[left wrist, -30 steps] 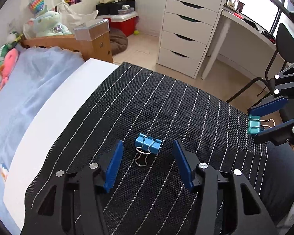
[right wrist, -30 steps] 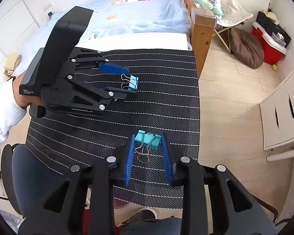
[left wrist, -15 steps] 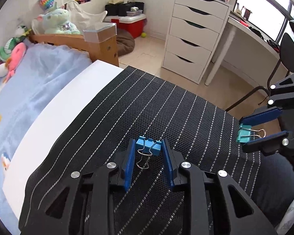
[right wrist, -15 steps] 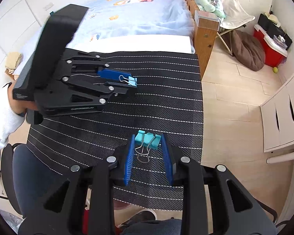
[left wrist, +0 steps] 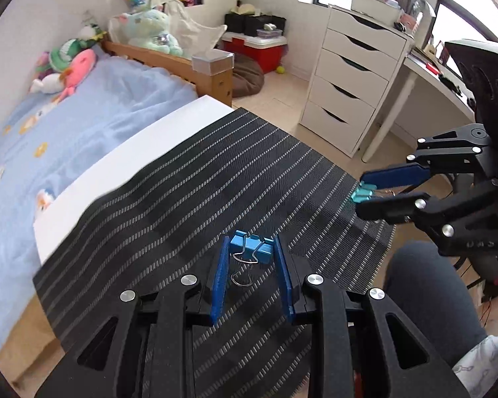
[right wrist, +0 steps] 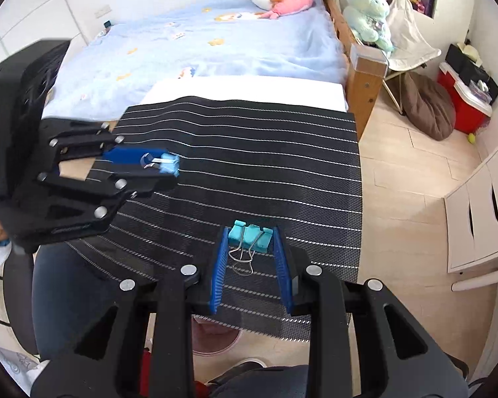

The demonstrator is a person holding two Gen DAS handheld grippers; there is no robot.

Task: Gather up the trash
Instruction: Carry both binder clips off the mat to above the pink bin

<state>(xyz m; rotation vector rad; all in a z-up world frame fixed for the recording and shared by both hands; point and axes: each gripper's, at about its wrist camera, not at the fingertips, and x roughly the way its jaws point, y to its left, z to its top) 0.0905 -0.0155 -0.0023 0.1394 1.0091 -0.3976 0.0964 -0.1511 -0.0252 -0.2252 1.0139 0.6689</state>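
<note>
Left wrist view shows the left hand-held gripper (left wrist: 250,258) clenched on a blue binder clip (left wrist: 250,246), lifted clear of the black striped mat (left wrist: 199,179). At three o'clock, the right hand-held gripper (right wrist: 249,247) likewise pinches a teal binder clip (right wrist: 249,237) above the mat's near edge. Both clips look collected; dropping them in a bin remains, and no bin is visible.

L tongs (left wrist: 251,256) clamped, R tongs (right wrist: 251,242) clamped — raised
</note>
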